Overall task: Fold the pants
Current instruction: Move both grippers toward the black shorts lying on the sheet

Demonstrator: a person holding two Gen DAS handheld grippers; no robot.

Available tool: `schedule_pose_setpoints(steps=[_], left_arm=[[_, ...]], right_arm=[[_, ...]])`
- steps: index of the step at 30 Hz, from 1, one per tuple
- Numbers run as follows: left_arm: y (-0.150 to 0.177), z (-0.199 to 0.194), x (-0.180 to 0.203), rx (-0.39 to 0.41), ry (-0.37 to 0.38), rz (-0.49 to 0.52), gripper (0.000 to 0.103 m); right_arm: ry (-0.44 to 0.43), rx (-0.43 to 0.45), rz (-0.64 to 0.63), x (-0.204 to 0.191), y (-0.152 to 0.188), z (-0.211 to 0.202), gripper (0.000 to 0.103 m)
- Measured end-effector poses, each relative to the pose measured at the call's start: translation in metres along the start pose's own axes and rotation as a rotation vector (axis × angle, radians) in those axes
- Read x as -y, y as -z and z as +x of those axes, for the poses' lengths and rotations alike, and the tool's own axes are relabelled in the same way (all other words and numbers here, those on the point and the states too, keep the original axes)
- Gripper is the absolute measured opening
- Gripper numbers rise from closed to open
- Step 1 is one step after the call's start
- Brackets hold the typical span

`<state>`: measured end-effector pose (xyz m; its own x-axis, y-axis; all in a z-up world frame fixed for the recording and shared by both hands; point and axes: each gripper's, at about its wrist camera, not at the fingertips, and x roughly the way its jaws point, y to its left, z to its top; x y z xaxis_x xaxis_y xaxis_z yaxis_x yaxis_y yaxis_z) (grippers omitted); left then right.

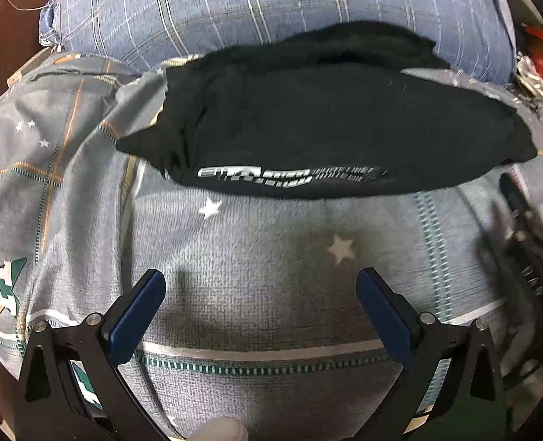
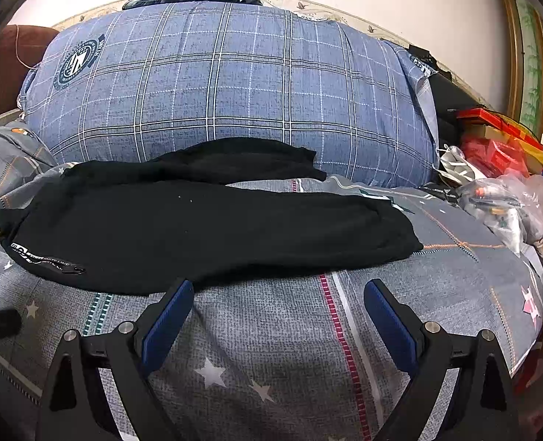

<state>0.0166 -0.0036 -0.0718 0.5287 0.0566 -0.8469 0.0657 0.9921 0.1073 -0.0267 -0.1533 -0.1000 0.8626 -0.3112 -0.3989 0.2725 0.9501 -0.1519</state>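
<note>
Left gripper [image 1: 260,286]: blue pads spread wide, nothing between them, hovering over bare bedspread [image 1: 271,257], just short of the near edge of the pants [image 1: 326,121]. Right gripper [image 2: 278,296]: also spread wide and empty; its left fingertip [image 2: 175,297] sits right at the pants' near hem, contact unclear. In the left view the right tool shows blurred at the frame's right edge.

Pants: black, lying across the grey star-print bedspread, long axis running left-right. White printed logo [image 1: 289,176] on the near-left part. Looks already doubled lengthwise, one leg over the other, though layers are hard to separate in the dark cloth. A second dark flap lies behind, up against the blue plaid pillow [image 2: 227,84]. Left end bunched and wrinkled; right end comes to a flat corner [image 2: 407,246].

Handling, judged: thin soft knit, light, no stiffness, will sag and drape once lifted, layers may slide apart. The soft bed underneath gives, so pads could catch bedspread with the pants. Best grips look like the two near corners or both ends, pinching through all layers at the edge, one tool per end, then carrying one end over the other.

Clutter at far right: red packaging [image 2: 492,147], clear plastic bags [image 2: 506,202], well apart from the pants.
</note>
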Motion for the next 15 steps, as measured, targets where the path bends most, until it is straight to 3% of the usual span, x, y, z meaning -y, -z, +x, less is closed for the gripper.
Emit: schedule_pose_setpoints(steps=[5, 8, 12, 14, 15], left_arm=[[0.002, 0.004, -0.003, -0.028, 0.031, -0.032, 0.103], [0.006, 0.007, -0.014, -0.051, 0.114, -0.083, 0.103], [0.013, -0.002, -0.009, -0.068, 0.122, 0.0, 0.103], [0.007, -0.006, -0.013, -0.055, 0.13, -0.005, 0.082], [0.005, -0.012, -0.015, -0.04, 0.13, 0.002, 0.077]], right_arm=[[-0.002, -0.002, -0.002, 0.0, 0.0, 0.001, 0.095], [-0.002, -0.004, -0.002, 0.0, 0.0, 0.001, 0.095], [-0.004, -0.007, 0.005, 0.001, 0.0, 0.001, 0.095], [-0.008, -0.012, 0.005, 0.001, 0.001, 0.002, 0.095], [-0.005, -0.011, 0.001, 0.0, 0.001, 0.002, 0.095]])
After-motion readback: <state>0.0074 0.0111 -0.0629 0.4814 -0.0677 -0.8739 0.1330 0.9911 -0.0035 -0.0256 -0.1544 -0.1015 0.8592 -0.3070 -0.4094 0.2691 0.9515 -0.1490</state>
